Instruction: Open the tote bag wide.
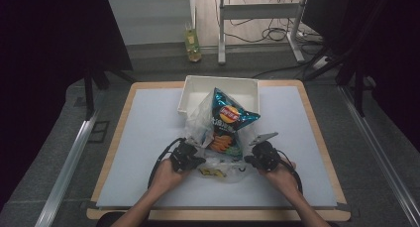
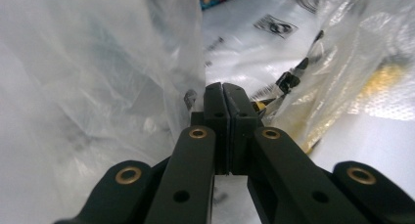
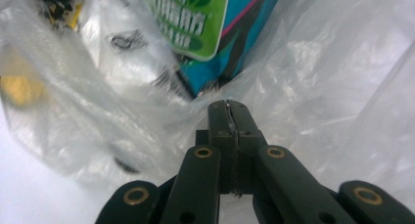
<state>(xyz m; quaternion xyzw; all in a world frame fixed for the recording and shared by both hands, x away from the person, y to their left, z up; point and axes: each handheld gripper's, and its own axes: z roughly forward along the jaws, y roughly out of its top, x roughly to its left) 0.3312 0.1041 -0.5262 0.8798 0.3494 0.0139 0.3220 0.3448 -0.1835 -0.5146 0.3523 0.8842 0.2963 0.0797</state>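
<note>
High view: both hand-held grippers, left point(image 1: 194, 161) and right point(image 1: 251, 160), clenched on the plastic bag's point(image 1: 200, 123) near edge; chip packet point(image 1: 226, 122) lies beyond, between them.

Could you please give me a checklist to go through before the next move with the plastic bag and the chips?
1. Left gripper shut on the plastic bag: jaws are closed with film bunched at the tips; ok.
2. Right gripper shut on the bag's other edge: film shows in the seam between the jaws; ok.
3. Chip bag inside the plastic bag: its lower part is in, its top sticks out; not ok.
4. White bin behind the bag, upright on the table: ok.
5. Plastic bag free of tears: cannot tell.
</note>
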